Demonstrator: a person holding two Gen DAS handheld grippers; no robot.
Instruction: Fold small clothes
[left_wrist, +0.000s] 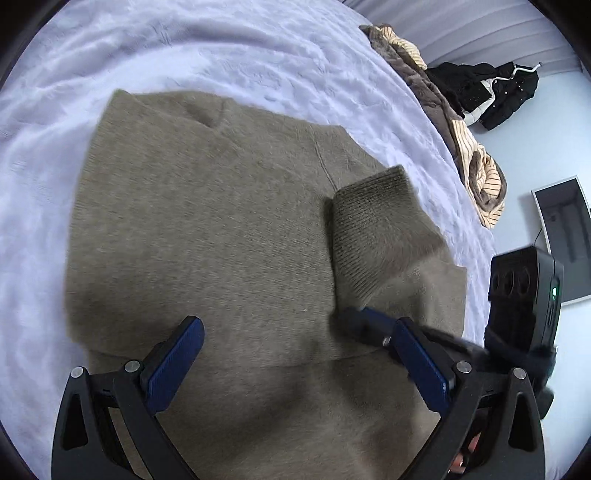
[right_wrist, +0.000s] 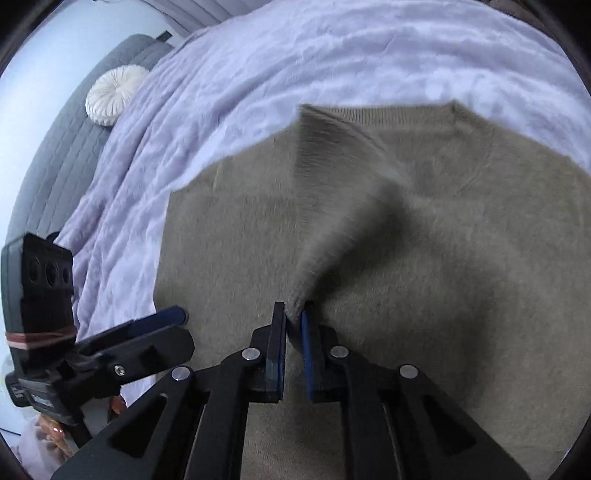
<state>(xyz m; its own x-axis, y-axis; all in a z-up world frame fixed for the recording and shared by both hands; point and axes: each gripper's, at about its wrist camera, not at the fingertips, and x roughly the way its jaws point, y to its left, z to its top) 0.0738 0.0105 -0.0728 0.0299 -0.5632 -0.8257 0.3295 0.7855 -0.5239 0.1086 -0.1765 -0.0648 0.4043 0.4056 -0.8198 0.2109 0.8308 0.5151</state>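
The right gripper (right_wrist: 294, 314) pinches the sleeve (right_wrist: 332, 184) of the olive sweater (left_wrist: 207, 229) on the bed (left_wrist: 221, 48); the left gripper (left_wrist: 299, 328) hovers wide.

Left gripper (left_wrist: 299, 332), low in its frame, spreads its blue pads wide apart. Right gripper (right_wrist: 294, 314), bottom centre, pinches the sleeve cuff (right_wrist: 325, 221).
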